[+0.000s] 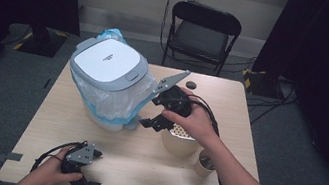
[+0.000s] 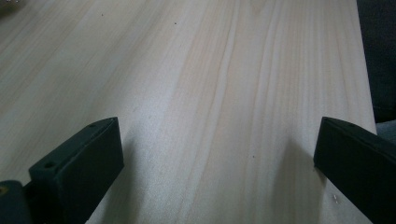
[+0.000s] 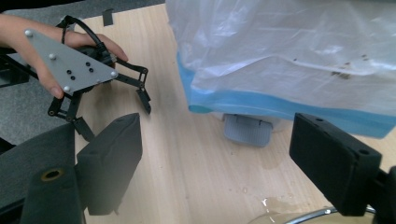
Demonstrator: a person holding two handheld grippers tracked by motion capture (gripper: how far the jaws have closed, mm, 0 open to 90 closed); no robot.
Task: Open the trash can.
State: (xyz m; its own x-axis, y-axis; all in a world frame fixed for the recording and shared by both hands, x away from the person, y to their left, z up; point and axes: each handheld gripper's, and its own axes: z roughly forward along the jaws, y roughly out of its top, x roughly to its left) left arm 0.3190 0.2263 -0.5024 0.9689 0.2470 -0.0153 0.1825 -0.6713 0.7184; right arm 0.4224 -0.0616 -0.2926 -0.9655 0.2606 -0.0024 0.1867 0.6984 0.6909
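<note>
Left gripper sits low at the near-left corner of the table, held in the left hand, jaws spread wide with nothing between them; its own view shows just bare wood grain between the two black jaws, table edge off to the right. Right gripper is up over mid-table in the right hand, grey plate tilted, tips pointing at the lower front of the bin. Jaws wide apart there too, gripping nothing; can't tell if the tips touch the bag. Bin: white, grey-rimmed lid shut, sits left of centre on the table, lined with a clear bag with a blue band, bag hanging out over the sides. The right gripper view shows the bag draped down with the blue band at its lower edge, specks inside the plastic, and the grey pedal poking out under it at table level. A small wet patch lies on the wood close to the camera. Just right of the bin, under the right hand, a cream pot with a metal rim; a small cup near its right side. Dark round disc near the far edge. Black folding chair behind the table. Left gripper also visible in the right gripper view, open, jaws just above the table.
</note>
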